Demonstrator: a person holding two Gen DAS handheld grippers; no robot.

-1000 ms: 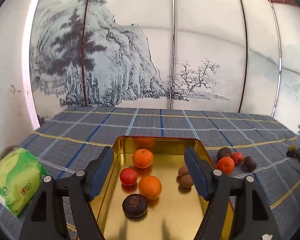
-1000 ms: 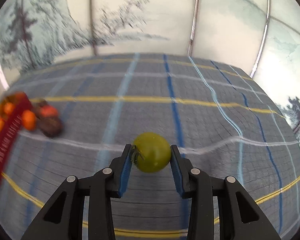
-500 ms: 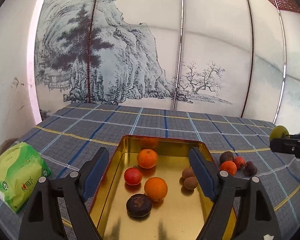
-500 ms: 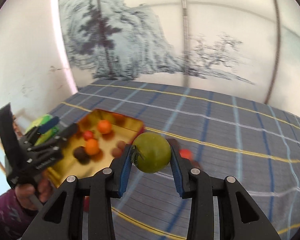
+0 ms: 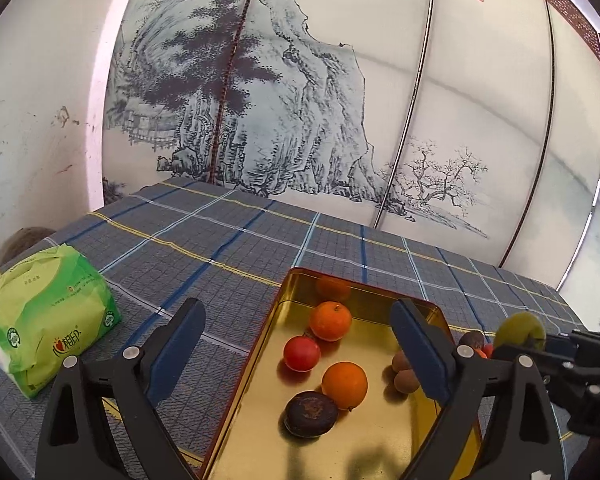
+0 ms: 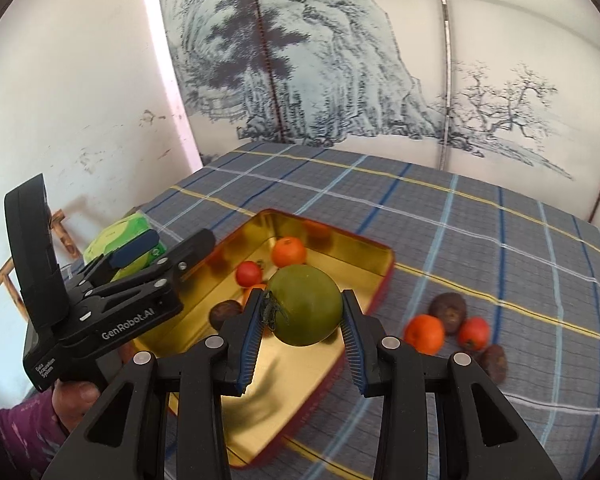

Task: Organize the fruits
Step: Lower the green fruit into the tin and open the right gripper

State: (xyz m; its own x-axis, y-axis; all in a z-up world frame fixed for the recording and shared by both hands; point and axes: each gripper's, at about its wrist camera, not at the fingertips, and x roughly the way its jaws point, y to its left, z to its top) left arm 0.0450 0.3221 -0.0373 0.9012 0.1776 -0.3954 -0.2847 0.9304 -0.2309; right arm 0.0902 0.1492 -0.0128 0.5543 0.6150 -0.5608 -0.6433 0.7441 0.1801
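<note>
Your right gripper [image 6: 300,320], clamped on the green tomato [image 6: 305,305], has swung from bare cloth to above the gold tray [image 6: 364,258]. Your left gripper [image 5: 298,340] has widened and its jaws are opening, nothing held between them.

Green tomato [image 6: 305,305] between blue pads [image 6: 249,338], gold tray [image 5: 380,440] rimmed red, oranges [image 5: 344,385] bright on it, a grey tablecloth [image 5: 228,248] checked blue, white and yellow, lime-green tissue pack [image 5: 48,312].

left gripper [image 6: 168,248] body: "GenRobot.AI", "Data Acquisition System" (small print) | painted screen [image 5: 420,80]: Chinese calligraphy, red seal | green tissue pack [image 5: 44,312]: Chinese brand characters, unclear
</note>
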